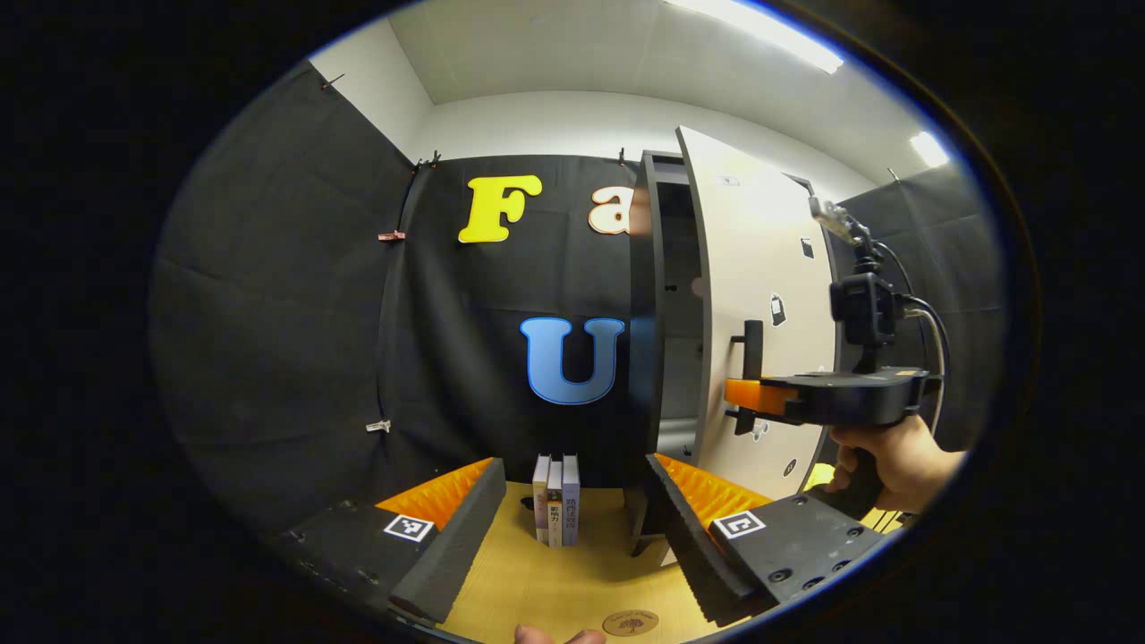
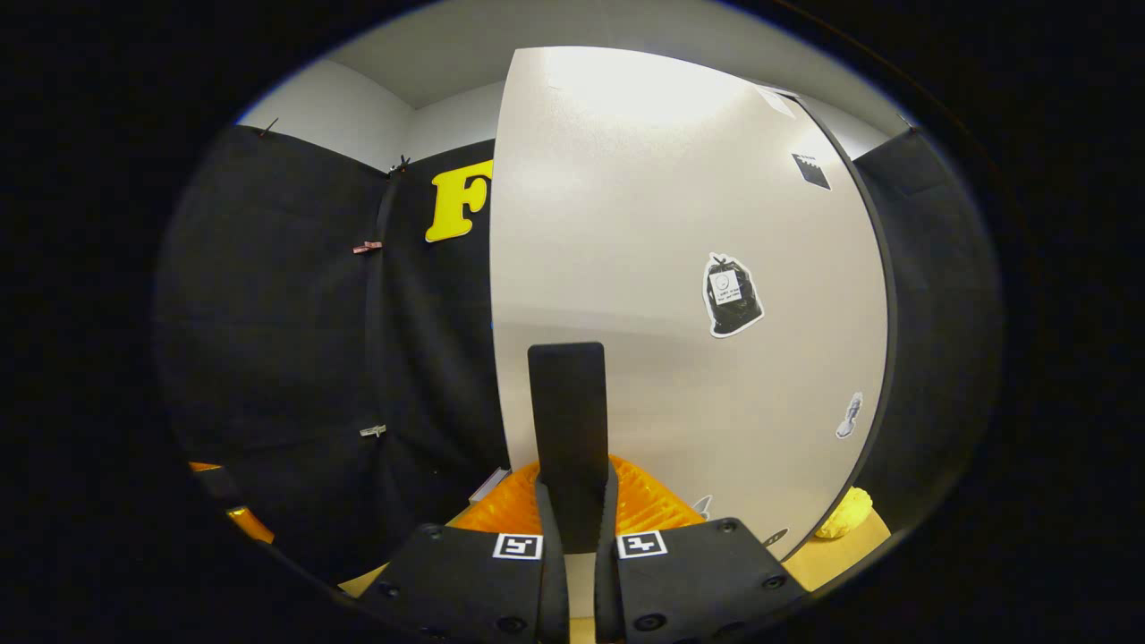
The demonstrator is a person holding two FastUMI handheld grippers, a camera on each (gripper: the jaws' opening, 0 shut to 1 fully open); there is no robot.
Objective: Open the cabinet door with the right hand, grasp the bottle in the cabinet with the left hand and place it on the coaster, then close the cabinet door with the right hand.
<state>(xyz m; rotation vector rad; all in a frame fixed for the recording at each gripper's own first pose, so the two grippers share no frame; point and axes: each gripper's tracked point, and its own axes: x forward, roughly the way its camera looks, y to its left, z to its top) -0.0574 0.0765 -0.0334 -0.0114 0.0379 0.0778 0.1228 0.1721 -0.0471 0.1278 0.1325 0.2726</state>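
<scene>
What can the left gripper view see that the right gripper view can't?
Left gripper view: the open left gripper, books, the coaster, the cabinet's dark inside, and a hand holding the right gripper. Right gripper view: a yellow thing low at the right, and its fingers clamped on the handle up close. Both: the white cabinet door, open, and its handle.

Left gripper view farther back, right gripper view close, both facing cabinet door [image 1: 760,295]
</scene>
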